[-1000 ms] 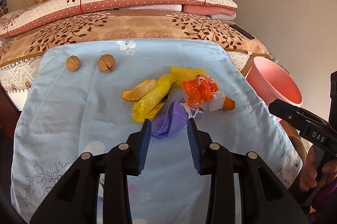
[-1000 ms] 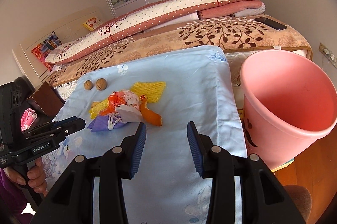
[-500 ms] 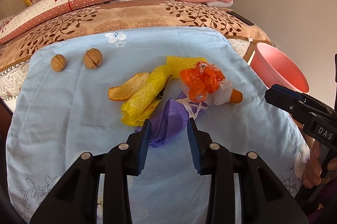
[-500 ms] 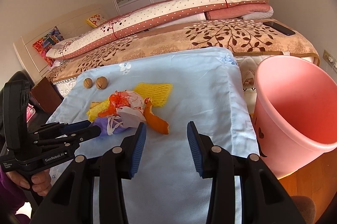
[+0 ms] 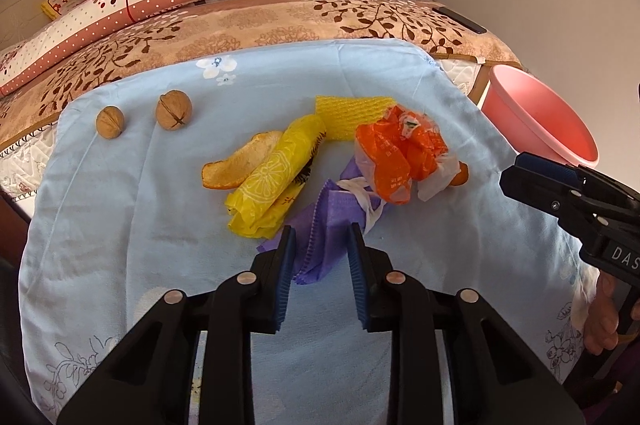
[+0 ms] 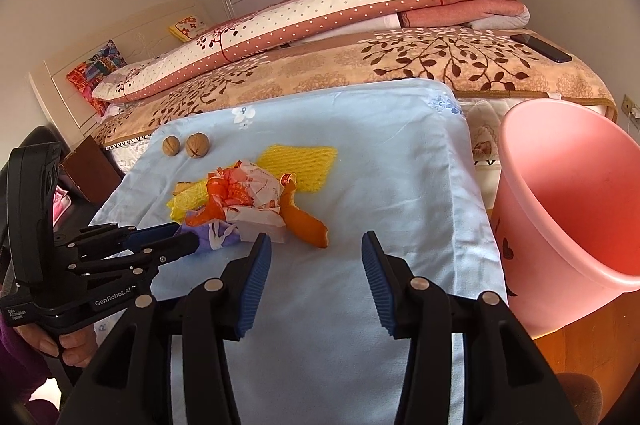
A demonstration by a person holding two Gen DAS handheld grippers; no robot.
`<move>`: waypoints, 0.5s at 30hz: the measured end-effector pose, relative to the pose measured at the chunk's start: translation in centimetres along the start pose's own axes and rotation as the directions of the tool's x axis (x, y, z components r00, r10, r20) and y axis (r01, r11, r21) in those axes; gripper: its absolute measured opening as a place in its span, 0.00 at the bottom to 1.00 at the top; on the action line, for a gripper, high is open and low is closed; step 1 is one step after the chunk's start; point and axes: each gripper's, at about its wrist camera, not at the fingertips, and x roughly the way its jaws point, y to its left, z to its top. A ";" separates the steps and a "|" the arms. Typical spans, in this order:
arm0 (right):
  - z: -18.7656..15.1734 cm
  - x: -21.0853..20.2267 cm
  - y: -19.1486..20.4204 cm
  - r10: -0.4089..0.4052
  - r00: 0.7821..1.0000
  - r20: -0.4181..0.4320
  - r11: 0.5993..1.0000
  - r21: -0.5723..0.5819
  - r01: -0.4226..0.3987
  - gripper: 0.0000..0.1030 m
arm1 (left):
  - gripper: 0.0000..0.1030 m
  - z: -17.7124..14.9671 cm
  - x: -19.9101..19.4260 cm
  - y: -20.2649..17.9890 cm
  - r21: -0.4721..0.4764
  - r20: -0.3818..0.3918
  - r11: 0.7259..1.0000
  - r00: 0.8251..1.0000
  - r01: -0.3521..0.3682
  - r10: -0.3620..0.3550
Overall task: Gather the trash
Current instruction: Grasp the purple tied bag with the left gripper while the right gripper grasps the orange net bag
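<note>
A heap of trash lies on the light-blue cloth: a purple wrapper, a yellow bag, a peel slice, yellow foam netting and a crumpled orange-and-white bag. My left gripper is closing, and the purple wrapper's near end sits between its jaws. Whether the pads press on it I cannot make out. My right gripper is opening with nothing between its jaws, just short of an orange peel. It shows from the side in the left wrist view.
A pink bin stands on the floor to the right of the cloth. Two walnuts rest at the cloth's far left. Behind is a bed with folded quilts and a dark phone.
My left gripper moved forward and down over the purple wrapper and its jaws narrowed. The right gripper's jaws widened as it edged toward the heap.
</note>
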 end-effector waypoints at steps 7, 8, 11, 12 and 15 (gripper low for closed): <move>0.4 -0.3 3.0 0.073 0.997 -0.006 0.995 -0.064 -0.073 0.49 | 0.07 -0.8 -0.9 -0.1 0.001 0.003 0.998 0.998 0.057 -0.057; 0.5 -0.2 3.4 0.077 0.997 -0.005 0.994 -0.079 -0.077 0.49 | 0.07 -1.0 -1.0 -0.1 -0.005 0.002 0.998 0.998 0.064 -0.064; 1.2 0.1 4.6 0.090 0.996 -0.010 0.991 -0.102 -0.091 0.52 | 0.07 -1.4 -1.5 0.2 -0.035 0.001 0.995 0.996 0.090 -0.090; 1.3 0.3 5.0 0.093 0.996 -0.015 0.990 -0.107 -0.094 0.52 | 0.07 -1.6 -1.7 0.4 -0.045 -0.001 0.994 0.995 0.098 -0.098; 1.5 1.3 5.9 0.095 0.995 -0.043 0.988 -0.117 -0.099 0.53 | 0.07 -2.2 -2.2 0.7 -0.060 -0.003 0.993 0.994 0.105 -0.105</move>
